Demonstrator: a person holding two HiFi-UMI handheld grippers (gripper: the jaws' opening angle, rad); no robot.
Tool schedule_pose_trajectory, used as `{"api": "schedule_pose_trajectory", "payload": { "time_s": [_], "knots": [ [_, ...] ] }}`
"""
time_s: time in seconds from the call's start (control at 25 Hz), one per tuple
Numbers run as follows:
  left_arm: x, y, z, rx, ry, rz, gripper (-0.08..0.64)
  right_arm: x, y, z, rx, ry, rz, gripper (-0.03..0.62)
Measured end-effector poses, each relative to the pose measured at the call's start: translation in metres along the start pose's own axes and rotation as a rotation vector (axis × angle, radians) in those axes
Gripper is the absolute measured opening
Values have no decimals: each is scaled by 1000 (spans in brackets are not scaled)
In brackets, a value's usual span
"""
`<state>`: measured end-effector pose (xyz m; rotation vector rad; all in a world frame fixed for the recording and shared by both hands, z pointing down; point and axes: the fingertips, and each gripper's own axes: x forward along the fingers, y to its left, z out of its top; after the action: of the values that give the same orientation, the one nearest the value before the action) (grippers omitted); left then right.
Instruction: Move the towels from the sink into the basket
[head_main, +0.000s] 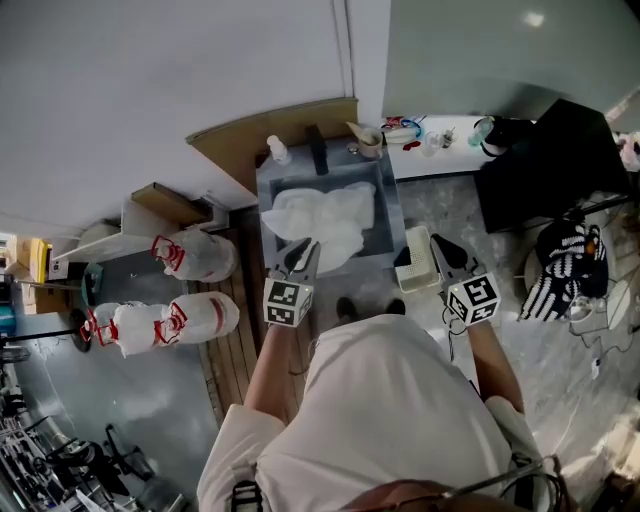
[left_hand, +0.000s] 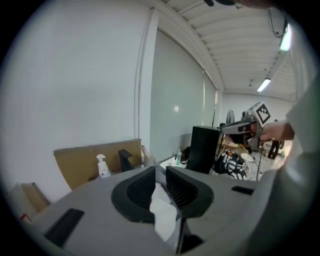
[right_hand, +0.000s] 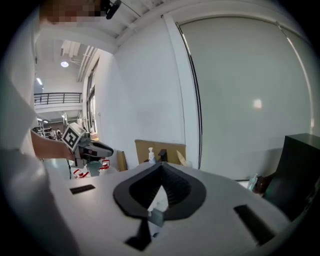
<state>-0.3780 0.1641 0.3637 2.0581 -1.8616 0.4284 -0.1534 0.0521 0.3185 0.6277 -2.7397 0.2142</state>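
Observation:
A heap of white towels (head_main: 330, 218) fills the grey sink (head_main: 392, 215) in front of the person. My left gripper (head_main: 300, 250) is at the sink's near left corner, shut on a fold of white towel (left_hand: 164, 207) that shows between its jaws. My right gripper (head_main: 441, 246) is held right of the sink, over the counter. In the right gripper view its jaws (right_hand: 161, 167) meet at the tips, and I see nothing gripped there. A black-and-white woven basket (head_main: 568, 268) stands on the floor far to the right.
A spray bottle (head_main: 279, 150) and a black tap (head_main: 316, 148) stand behind the sink against a cardboard panel (head_main: 260, 135). A white container (head_main: 415, 264) sits on the counter beside the sink. Tied white bags (head_main: 195, 256) lie at the left, and a black cabinet (head_main: 545, 165) stands at the right.

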Motion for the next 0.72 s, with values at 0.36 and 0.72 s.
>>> {"api": "schedule_pose_trajectory", "payload": {
  "time_s": [0.36,0.72],
  "knots": [
    [89,4,-69,186,258,-138,212,7,-10,-50,49,101,-52,-5],
    [164,6,-186,416,599,-265,367,8,-5,-97,132,190,-111,-5]
  ]
}}
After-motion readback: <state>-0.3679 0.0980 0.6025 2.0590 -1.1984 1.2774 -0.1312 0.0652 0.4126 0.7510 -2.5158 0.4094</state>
